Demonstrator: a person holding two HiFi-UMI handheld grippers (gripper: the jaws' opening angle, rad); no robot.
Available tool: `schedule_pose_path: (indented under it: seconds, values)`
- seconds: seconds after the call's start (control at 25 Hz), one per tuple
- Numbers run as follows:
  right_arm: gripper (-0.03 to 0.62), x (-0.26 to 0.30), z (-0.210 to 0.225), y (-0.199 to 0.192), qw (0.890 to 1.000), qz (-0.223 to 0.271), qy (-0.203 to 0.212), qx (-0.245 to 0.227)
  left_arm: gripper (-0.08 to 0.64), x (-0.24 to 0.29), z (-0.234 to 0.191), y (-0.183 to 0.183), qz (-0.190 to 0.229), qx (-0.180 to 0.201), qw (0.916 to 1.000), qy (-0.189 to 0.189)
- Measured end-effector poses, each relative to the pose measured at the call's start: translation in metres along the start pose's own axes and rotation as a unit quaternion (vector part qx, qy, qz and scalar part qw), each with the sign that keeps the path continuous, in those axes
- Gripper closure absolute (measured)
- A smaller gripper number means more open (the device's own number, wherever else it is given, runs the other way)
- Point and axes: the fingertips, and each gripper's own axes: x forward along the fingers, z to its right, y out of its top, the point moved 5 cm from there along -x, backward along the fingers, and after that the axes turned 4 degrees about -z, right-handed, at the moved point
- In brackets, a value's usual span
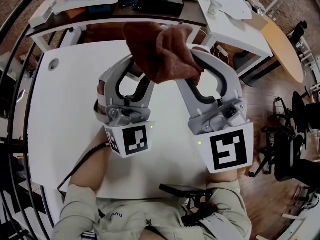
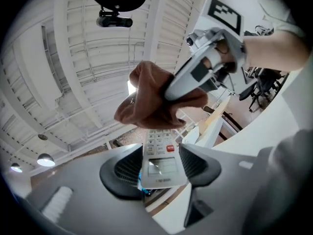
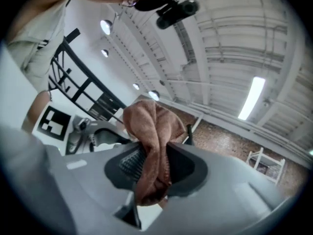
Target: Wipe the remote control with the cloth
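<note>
My left gripper point(image 2: 159, 165) is shut on a white remote control point(image 2: 160, 160) with a small screen and a red button. It holds the remote by its lower end between the black pads. My right gripper point(image 3: 155, 168) is shut on a bunched brown cloth point(image 3: 152, 131). In the left gripper view the cloth point(image 2: 151, 102) lies over the remote's far end, with the right gripper point(image 2: 208, 65) behind it. In the head view both grippers are raised above the white table point(image 1: 65, 109), the left point(image 1: 131, 84) and right point(image 1: 202, 66) meeting under the cloth point(image 1: 160, 51); the remote is hidden there.
A black phone-like slab point(image 1: 182, 189) lies at the table's near edge by the person's lap. A cluttered dark desk point(image 1: 115, 4) and a white side table point(image 1: 235, 14) stand beyond the far edge. Black chairs point(image 1: 290, 144) stand on the wooden floor at the right.
</note>
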Motion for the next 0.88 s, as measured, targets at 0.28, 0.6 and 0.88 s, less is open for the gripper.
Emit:
schedule_pose_path:
  seconds: [0.28, 0.6, 0.88]
  values:
    - [0.485, -0.013, 0.046, -0.005, 0.991, 0.022, -0.12, 0.049, 0.318, -0.006, 0.015, 0.006, 0.019, 0.04, 0.999, 0.008]
    - [0.485, 0.005, 0.015, -0.005, 0.998, 0.005, -0.061, 0.03, 0.318, -0.005, 0.017, 0.005, 0.021, 0.036, 0.9991, 0.007]
    - [0.486, 0.02, -0.031, -0.008, 0.998, -0.032, 0.051, -0.024, 0.318, 0.0, 0.001, 0.003, 0.005, -0.006, 1.0, -0.006]
